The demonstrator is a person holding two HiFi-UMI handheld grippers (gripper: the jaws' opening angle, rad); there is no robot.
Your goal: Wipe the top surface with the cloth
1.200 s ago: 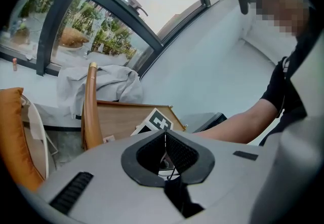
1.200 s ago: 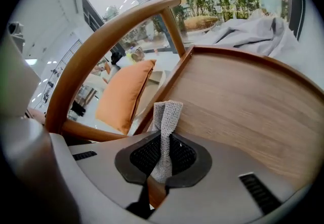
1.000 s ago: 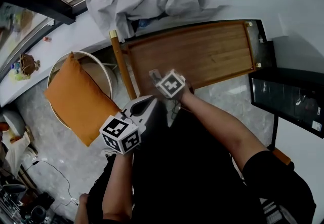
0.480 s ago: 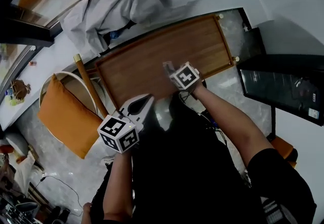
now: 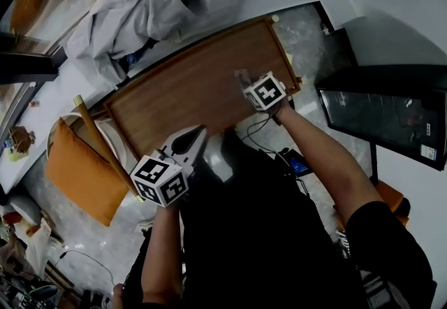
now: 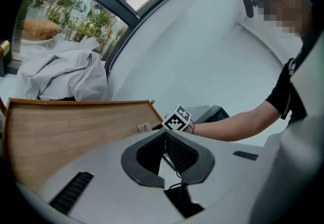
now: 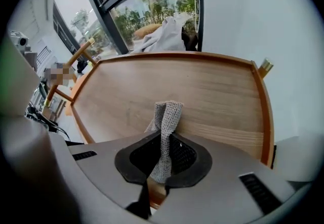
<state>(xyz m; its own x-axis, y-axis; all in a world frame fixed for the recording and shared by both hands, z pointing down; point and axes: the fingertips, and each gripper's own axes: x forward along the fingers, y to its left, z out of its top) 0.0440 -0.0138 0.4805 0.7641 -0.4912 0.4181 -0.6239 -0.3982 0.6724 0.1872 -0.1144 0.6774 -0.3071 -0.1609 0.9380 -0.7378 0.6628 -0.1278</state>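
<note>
Pinching the grey cloth (image 7: 166,116) in the right tool (image 7: 163,141), jaws squeezed shut on the strip to stop any slipping. Poking out past the tool tips, with the loose end up in front of the wooden bench (image 7: 152,83) just ahead and below. Cannot tell about touching the wood yet.

Held over the near edge of the bench, with the right rim close on the tool's right and lots more wood off to the tool's left. Most likely placed there to start at one end and sweep across. Looks like only the start of the job, with the whole brown top ahead of the tool waiting for a wipe.

Left tool (image 6: 163,136) closed too, with nothing between the jaws. Held back near the body, to the left of the right tool, probably to keep out of the way. Pointing across at the right tool's marker cube.

Far past the right tool, beyond the bench: a crumpled white sheet (image 5: 126,14). Not part of the job.

Next, probably: lower the cloth flat, press gently, slide.
</note>
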